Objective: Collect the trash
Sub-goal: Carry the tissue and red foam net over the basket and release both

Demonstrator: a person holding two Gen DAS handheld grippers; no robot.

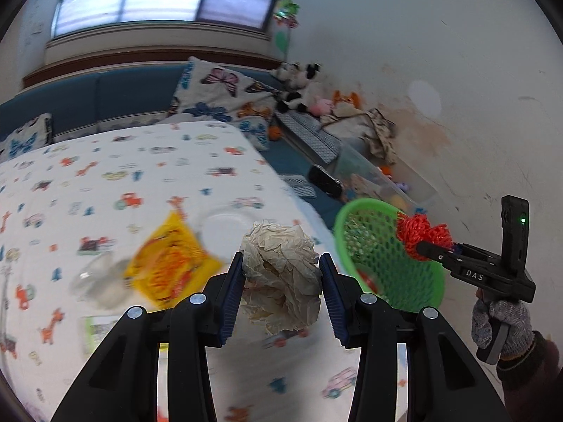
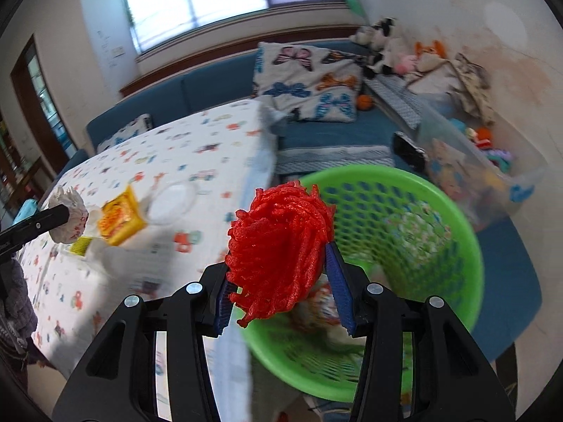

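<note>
- paper ball [image 1: 281, 274] clamped in left gripper [image 1: 281, 281], above table [image 1: 140, 161], left of green basket [image 1: 390, 263].
- red mesh wad [image 2: 279, 249] pinched in right gripper [image 2: 279, 277], near basket rim.
- carry fully over basket before releasing.

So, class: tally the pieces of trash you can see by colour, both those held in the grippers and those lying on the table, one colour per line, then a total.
Red: 1, the net wad in the right gripper
White: 1, the crumpled paper in the left gripper
Yellow: 1, the wrapper on the table
Clear: 1, the blurred plastic piece
Total: 4
</note>
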